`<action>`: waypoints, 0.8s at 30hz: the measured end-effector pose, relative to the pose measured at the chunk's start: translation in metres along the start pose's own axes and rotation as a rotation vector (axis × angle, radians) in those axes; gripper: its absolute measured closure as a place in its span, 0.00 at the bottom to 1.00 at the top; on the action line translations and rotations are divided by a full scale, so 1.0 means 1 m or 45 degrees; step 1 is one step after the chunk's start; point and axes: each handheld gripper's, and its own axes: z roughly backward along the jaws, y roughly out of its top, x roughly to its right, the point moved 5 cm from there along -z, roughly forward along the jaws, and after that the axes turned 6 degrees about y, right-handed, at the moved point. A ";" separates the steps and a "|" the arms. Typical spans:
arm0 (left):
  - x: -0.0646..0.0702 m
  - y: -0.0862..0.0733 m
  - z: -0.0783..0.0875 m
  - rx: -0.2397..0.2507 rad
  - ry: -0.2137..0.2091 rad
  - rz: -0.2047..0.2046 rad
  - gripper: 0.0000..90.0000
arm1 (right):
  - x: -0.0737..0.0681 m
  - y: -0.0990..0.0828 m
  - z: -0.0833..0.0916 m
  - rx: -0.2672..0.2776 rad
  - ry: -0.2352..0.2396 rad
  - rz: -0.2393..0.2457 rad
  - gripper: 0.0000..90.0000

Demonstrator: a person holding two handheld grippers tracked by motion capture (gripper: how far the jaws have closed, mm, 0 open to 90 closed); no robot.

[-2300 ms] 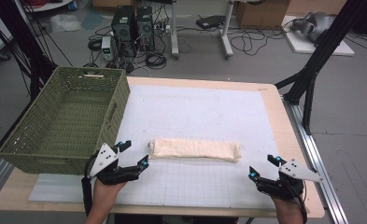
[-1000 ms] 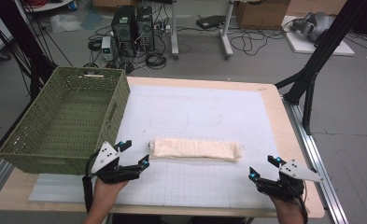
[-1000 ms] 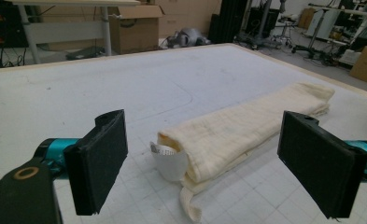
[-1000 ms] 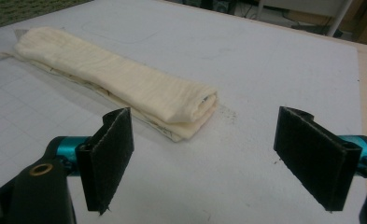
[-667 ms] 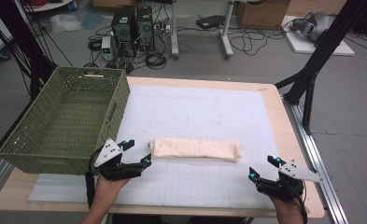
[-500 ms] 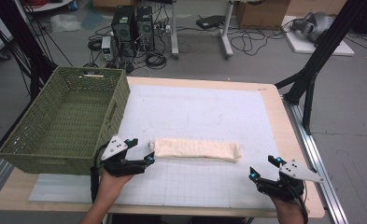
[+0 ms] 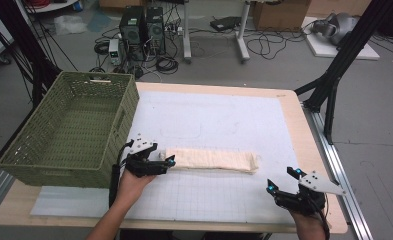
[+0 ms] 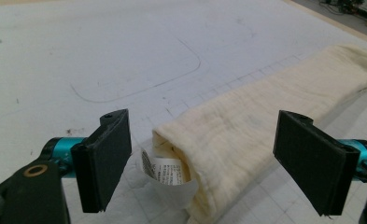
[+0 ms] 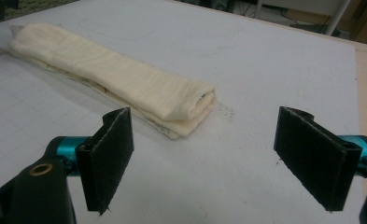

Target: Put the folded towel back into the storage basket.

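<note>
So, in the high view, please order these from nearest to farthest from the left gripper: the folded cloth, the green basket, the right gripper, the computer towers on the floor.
From the left gripper:
1. Folded cloth, its near end right at the jaws.
2. Green basket, just beside on the table's left.
3. Right gripper, at the table's front right corner.
4. Computer towers, on the floor beyond the table.

High view overhead, facing fwd/down; both gripper views low, close, sharing folded cloth (image 7: 211,160) w/ it
</note>
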 end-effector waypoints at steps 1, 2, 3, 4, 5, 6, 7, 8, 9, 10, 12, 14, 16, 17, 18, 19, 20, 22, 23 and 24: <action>-0.001 -0.001 -0.002 -0.019 -0.002 -0.004 0.22 | 0.000 0.000 0.000 0.001 0.003 0.001 0.20; -0.001 -0.003 -0.004 -0.041 -0.010 -0.007 0.25 | 0.000 0.000 0.000 0.002 0.000 0.005 0.20; -0.001 -0.005 -0.007 -0.064 -0.014 -0.009 0.25 | 0.000 0.000 0.000 0.002 0.000 0.005 0.20; -0.002 -0.007 -0.009 -0.080 -0.008 -0.021 0.27 | 0.000 0.000 0.000 0.001 -0.001 0.008 0.20; -0.002 -0.008 -0.010 -0.098 0.002 -0.026 0.28 | 0.000 0.000 0.000 0.001 -0.003 0.006 0.20; -0.003 -0.009 -0.012 -0.107 0.005 -0.026 0.30 | 0.000 0.000 0.000 0.004 -0.003 0.010 0.20; -0.003 -0.010 -0.013 -0.118 0.008 -0.025 0.31 | 0.000 0.000 0.000 -0.001 -0.003 0.000 0.20; -0.003 -0.011 -0.015 -0.125 0.008 -0.020 0.33 | 0.000 0.000 0.000 -0.001 -0.003 0.000 0.20; -0.004 -0.012 -0.016 -0.141 0.008 -0.019 0.33 | 0.000 0.000 0.000 0.001 -0.003 0.002 0.20; -0.005 -0.013 -0.017 -0.163 0.010 -0.014 0.37 | 0.000 0.000 0.000 -0.002 -0.003 0.001 0.20; -0.006 -0.016 -0.020 -0.194 0.009 0.003 0.41 | 0.000 -0.001 -0.001 -0.003 0.006 0.008 0.20; -0.006 -0.017 -0.022 -0.209 0.004 0.013 0.45 | 0.000 -0.001 -0.001 -0.008 0.005 0.007 0.20; -0.005 -0.019 -0.023 -0.233 -0.007 0.003 0.47 | 0.000 -0.001 -0.001 -0.008 0.005 0.009 0.20; -0.004 -0.020 -0.024 -0.231 -0.001 -0.009 0.49 | -0.001 -0.001 -0.002 -0.012 0.002 0.009 0.20; -0.003 -0.020 -0.023 -0.238 0.009 -0.019 0.51 | -0.001 -0.001 -0.002 -0.011 0.005 0.011 0.20; -0.003 -0.020 -0.023 -0.242 0.012 -0.018 0.56 | -0.001 -0.001 -0.002 -0.008 0.009 0.011 0.20; -0.003 -0.020 -0.022 -0.246 0.012 -0.012 0.56 | -0.001 -0.001 -0.002 -0.008 0.009 0.011 0.20; -0.001 -0.020 -0.021 -0.246 -0.006 -0.004 0.65 | -0.002 -0.001 -0.002 -0.004 0.013 0.021 0.20; 0.001 -0.021 -0.021 -0.240 -0.011 -0.014 0.68 | -0.002 -0.001 -0.002 -0.001 0.015 0.022 0.20; 0.002 -0.021 -0.020 -0.239 -0.018 -0.023 0.75 | -0.002 -0.001 -0.003 -0.003 0.018 0.023 0.20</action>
